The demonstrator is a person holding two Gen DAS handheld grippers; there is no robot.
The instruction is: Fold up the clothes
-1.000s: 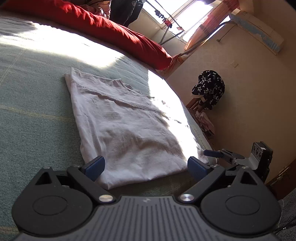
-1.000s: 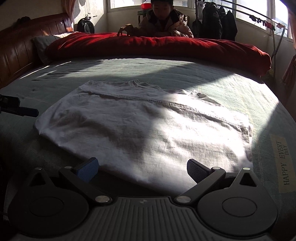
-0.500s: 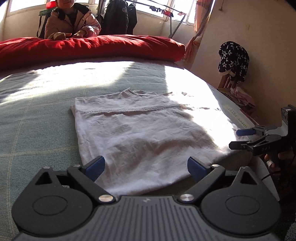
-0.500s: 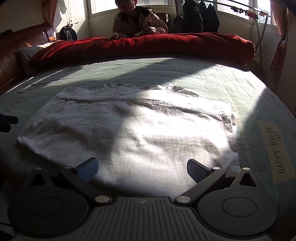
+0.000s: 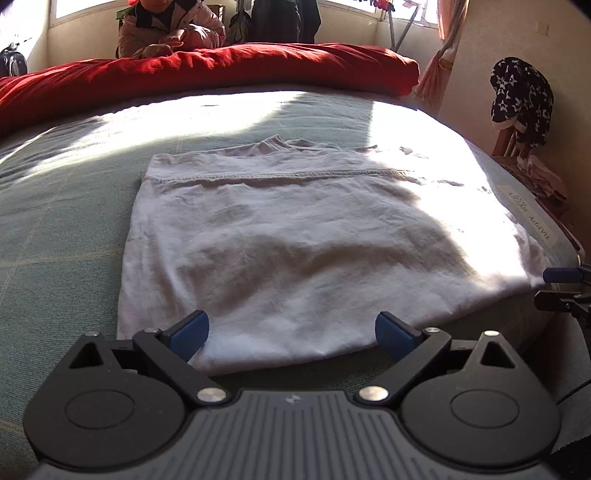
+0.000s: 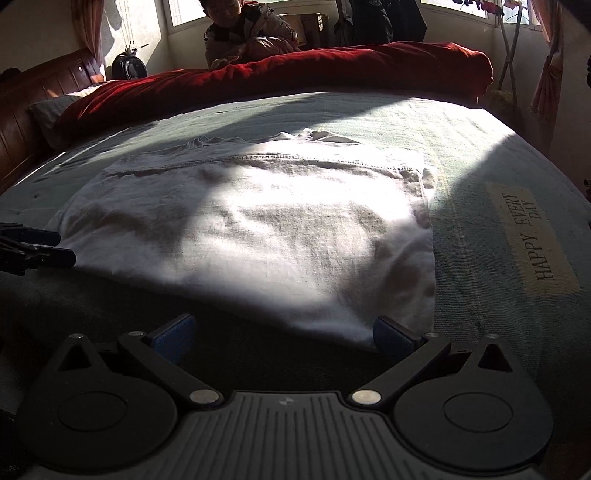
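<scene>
A white T-shirt (image 5: 295, 236) lies flat on the green bedspread (image 5: 55, 221), folded into a rough rectangle with a stitched hem across its far part. My left gripper (image 5: 291, 332) stands open at the shirt's near left edge, its blue pads on either side of the cloth edge, holding nothing. In the right wrist view the same shirt (image 6: 266, 236) fills the middle, half in sun. My right gripper (image 6: 284, 336) is open too, over the near right corner, empty. Each gripper shows at the edge of the other's view: right gripper (image 5: 565, 288), left gripper (image 6: 33, 247).
A red quilt (image 5: 221, 70) lies rolled along the far side of the bed, with a person (image 5: 170, 26) leaning behind it. A chair with a star-print garment (image 5: 521, 96) stands at the right wall. A "HAPPY EVERY DAY" label (image 6: 532, 236) sits near the bed's right edge. Wooden headboard (image 6: 33, 99) at left.
The left gripper has swung round to face the shirt square on and come closer to its near edge. The right gripper has moved in toward the near right corner. Both stay open.
</scene>
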